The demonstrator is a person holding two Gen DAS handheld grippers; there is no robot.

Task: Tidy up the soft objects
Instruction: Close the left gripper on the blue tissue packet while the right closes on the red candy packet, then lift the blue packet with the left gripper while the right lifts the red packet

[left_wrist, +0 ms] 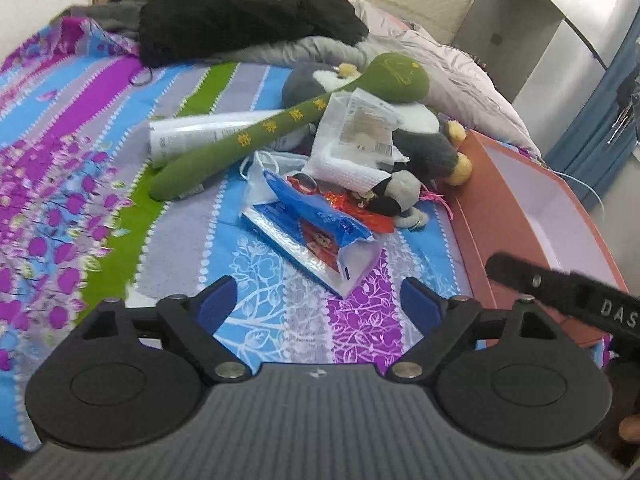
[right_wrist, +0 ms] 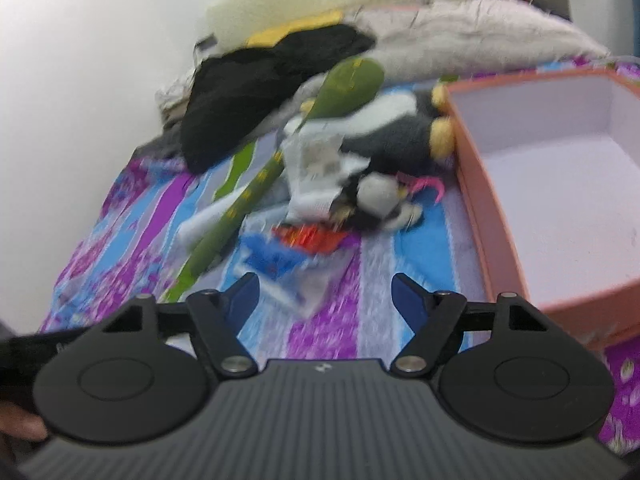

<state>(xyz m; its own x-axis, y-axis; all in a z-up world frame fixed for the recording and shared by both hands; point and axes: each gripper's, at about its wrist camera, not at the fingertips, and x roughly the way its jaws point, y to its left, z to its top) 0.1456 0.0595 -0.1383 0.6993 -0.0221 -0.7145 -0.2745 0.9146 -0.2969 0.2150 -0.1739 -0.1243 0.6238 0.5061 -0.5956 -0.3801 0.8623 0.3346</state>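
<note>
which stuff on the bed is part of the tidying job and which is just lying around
Part of the job:
- green plush stick
- penguin plush
- small grey plush
- orange box, empty

Just lying about:
- blue snack bag
- white packet
- black clothing
- grey quilt

The right gripper (right_wrist: pixel 325 294) hangs with its blue-padded jaws apart and nothing between them, above a bed with a purple-and-blue floral sheet (right_wrist: pixel 332 320). Ahead lies a blurred heap: a long green plush stick (right_wrist: pixel 256 184), a grey-and-white stuffed penguin (right_wrist: pixel 400 140) and crumpled blue and red wrappers (right_wrist: pixel 280 256). An open orange cardboard box with a white inside (right_wrist: pixel 492 216) sits just right of the heap.
</note>
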